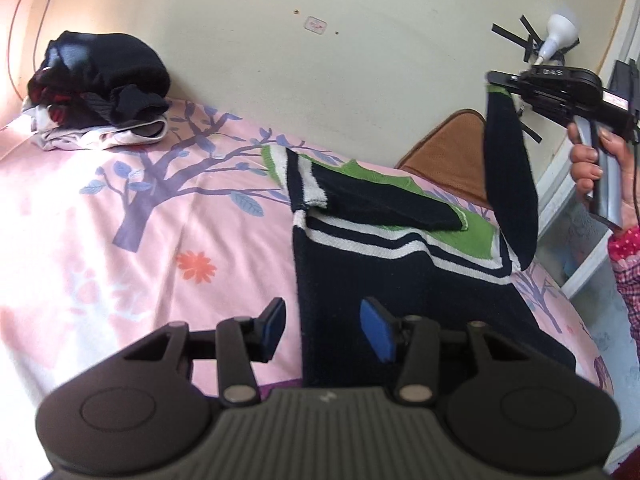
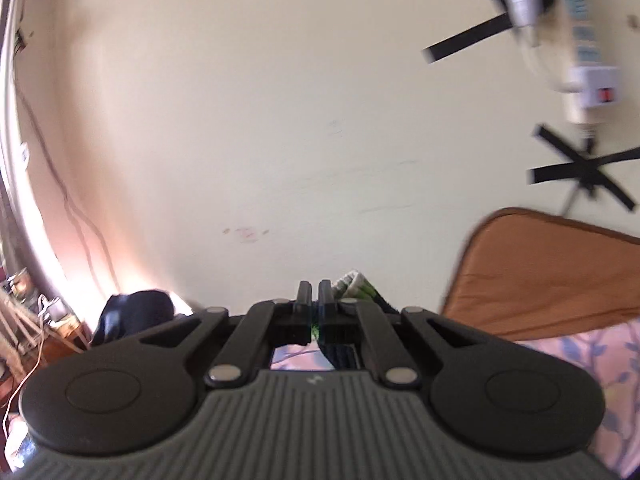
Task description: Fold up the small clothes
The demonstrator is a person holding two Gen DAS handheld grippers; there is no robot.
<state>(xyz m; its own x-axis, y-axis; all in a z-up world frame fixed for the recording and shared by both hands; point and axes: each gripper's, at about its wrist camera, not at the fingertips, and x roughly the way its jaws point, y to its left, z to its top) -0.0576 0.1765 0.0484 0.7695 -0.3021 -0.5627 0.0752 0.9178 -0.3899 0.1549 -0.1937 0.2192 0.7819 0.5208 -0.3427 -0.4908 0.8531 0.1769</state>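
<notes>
A small navy sweater (image 1: pixel 400 272) with white stripes and green patches lies on the pink floral bed sheet (image 1: pixel 140 240). One sleeve is folded across its chest. My left gripper (image 1: pixel 324 324) is open and empty, low over the sweater's near left edge. My right gripper (image 1: pixel 496 80) is shut on the cuff of the other navy sleeve (image 1: pixel 508 184) and holds it high above the bed at the right. In the right wrist view the jaws (image 2: pixel 314 300) are closed, with a bit of the green and white cuff (image 2: pixel 356 284) beside them.
A pile of dark clothes (image 1: pixel 100 84) sits at the bed's far left by the wall. A brown cushion (image 1: pixel 448 152) leans at the far right. A white shelf unit (image 1: pixel 576 240) stands right of the bed. A power strip (image 2: pixel 588 40) is taped to the wall.
</notes>
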